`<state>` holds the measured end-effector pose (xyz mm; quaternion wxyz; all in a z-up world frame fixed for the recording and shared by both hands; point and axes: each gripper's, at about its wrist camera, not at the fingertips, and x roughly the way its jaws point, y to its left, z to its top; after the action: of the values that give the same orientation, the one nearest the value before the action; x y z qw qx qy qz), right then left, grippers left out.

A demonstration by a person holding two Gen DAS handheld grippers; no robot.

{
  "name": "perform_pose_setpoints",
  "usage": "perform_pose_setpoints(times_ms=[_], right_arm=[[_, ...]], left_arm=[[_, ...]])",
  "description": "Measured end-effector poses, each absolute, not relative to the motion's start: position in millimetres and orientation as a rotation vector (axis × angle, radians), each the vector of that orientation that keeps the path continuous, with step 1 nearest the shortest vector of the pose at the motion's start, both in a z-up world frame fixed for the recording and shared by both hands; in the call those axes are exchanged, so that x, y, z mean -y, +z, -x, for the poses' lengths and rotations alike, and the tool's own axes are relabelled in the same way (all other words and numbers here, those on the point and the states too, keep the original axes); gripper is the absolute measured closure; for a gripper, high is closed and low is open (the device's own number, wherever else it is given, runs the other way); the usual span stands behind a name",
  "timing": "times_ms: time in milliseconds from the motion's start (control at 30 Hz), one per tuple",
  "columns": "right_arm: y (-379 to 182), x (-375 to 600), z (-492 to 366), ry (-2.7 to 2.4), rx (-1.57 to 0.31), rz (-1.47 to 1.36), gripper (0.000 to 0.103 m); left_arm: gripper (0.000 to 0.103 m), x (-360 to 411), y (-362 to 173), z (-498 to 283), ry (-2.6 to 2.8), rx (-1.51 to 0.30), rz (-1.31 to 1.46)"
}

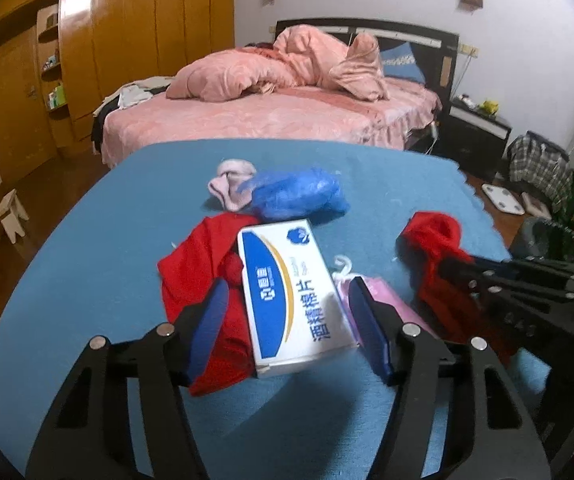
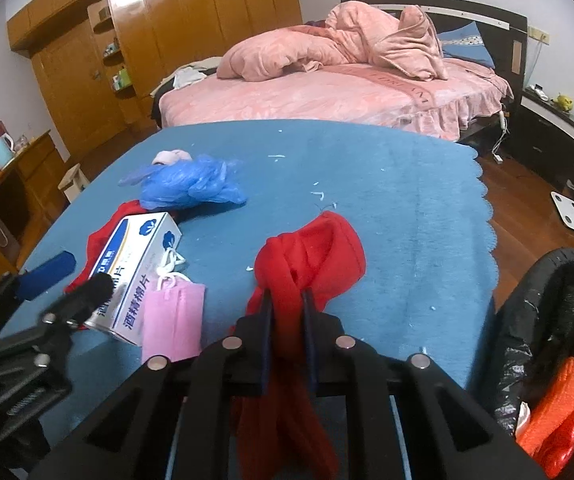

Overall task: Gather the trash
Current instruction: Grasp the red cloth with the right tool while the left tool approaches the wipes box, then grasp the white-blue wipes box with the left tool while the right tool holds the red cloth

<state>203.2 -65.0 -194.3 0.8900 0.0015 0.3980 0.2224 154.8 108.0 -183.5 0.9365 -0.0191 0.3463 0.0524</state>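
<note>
Right tongs (image 2: 287,300) are clamped on red cloth (image 2: 311,256); bin (image 2: 547,280) lies right; left tongs (image 1: 287,312) are open, box (image 1: 291,296) lengthwise between.

Far blue cloth (image 2: 387,184) bare; clutter crowds left; bin (image 2: 527,320) probably blocks right edge.

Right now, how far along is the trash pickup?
Done: orange netting sits in the black-lined bin. In hand: right gripper shut on a red cloth; left gripper open around the white box. Left: pink mask, blue bag, other red cloth.
</note>
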Motion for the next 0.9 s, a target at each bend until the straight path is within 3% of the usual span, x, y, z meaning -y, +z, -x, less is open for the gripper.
perform_pose_setpoints(times_ms=[467, 767, 900], right_arm=[[-196, 65, -205, 0.46, -0.837, -0.003, 0.089], [-200, 64, -200, 0.451, -0.849, -0.001, 0.075], [-203, 63, -202, 0.453, -0.865, 0.008, 0.074]], left_arm=[[0.043, -105, -201, -171, 0.105, -0.802, 0.055], [0.044, -105, -199, -169, 0.114, -0.798, 0.062], [0.043, -103, -202, -173, 0.12, -0.828, 0.049]])
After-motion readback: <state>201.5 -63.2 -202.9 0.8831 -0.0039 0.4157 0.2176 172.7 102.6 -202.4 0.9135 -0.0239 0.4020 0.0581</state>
